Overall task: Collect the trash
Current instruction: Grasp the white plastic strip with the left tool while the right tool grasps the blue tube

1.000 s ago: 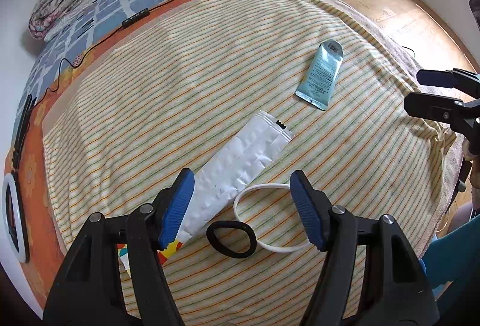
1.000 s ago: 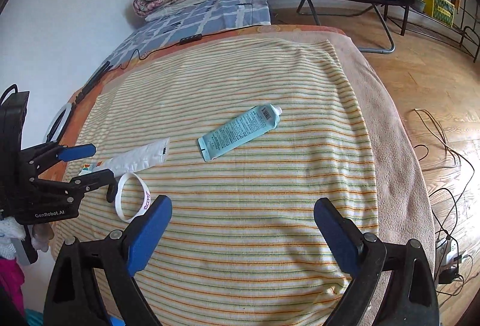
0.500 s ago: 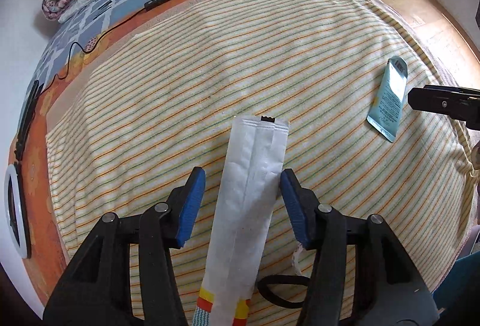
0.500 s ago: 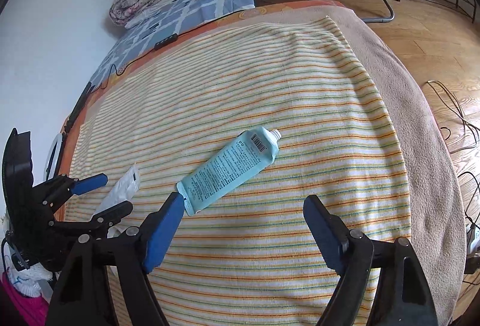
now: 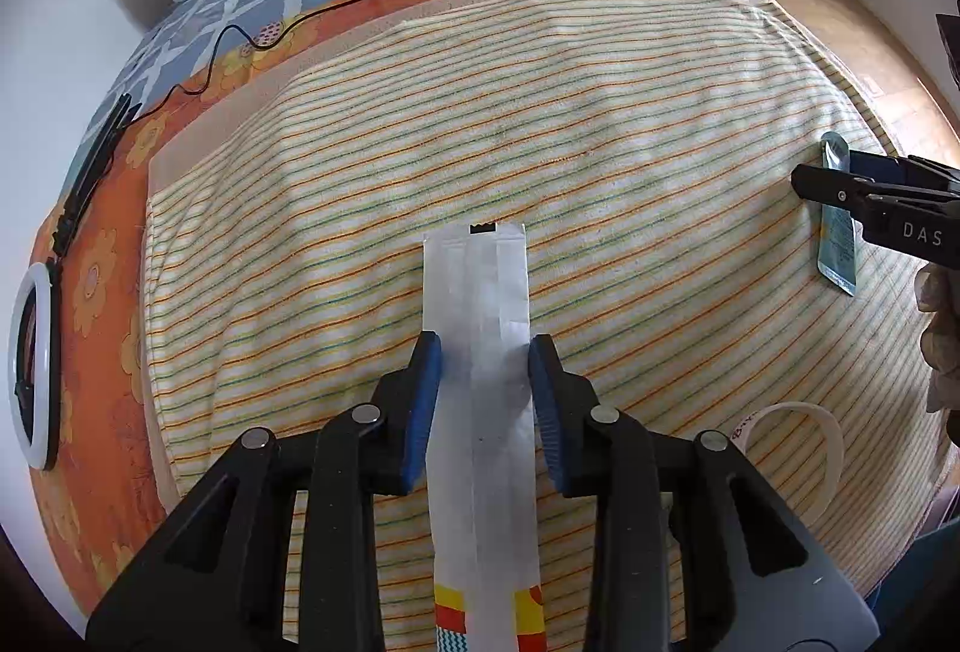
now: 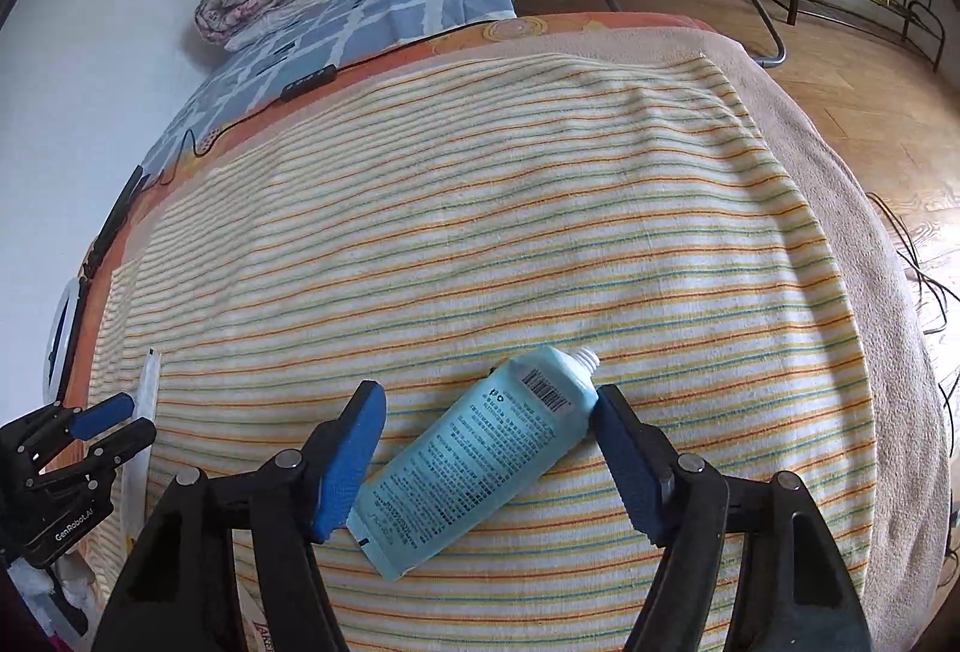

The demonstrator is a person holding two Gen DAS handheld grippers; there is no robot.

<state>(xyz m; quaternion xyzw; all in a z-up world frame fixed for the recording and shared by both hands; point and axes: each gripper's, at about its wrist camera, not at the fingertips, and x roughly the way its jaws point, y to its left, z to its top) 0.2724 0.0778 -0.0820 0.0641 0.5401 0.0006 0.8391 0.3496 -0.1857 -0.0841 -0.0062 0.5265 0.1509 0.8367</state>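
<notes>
- Your left claw (image 5: 485, 400) points down at the bed, and the long white packet (image 5: 478, 352) runs right up the middle between its two blue pads.
- The jaws have just been closing in on the packet. The pads sit at both of its edges, but I cannot tell if they are pinching it yet.
- The packet lies flat on the striped blanket (image 5: 540, 124), lined up with the fingers, so I think a squeeze will fold it in from both sides.
- Your right claw (image 6: 489, 451) has its jaws around the blue tube (image 6: 480, 466), and they have just been closing too.
- The tube lies slanted across the gap. Its cap end touches the right pad, and its flat end sits just beside the left pad. It is not gripped yet.
- A white band (image 5: 798, 448) lies on the blanket just to the right of your left claw. It may be trash to pick up later.
</notes>
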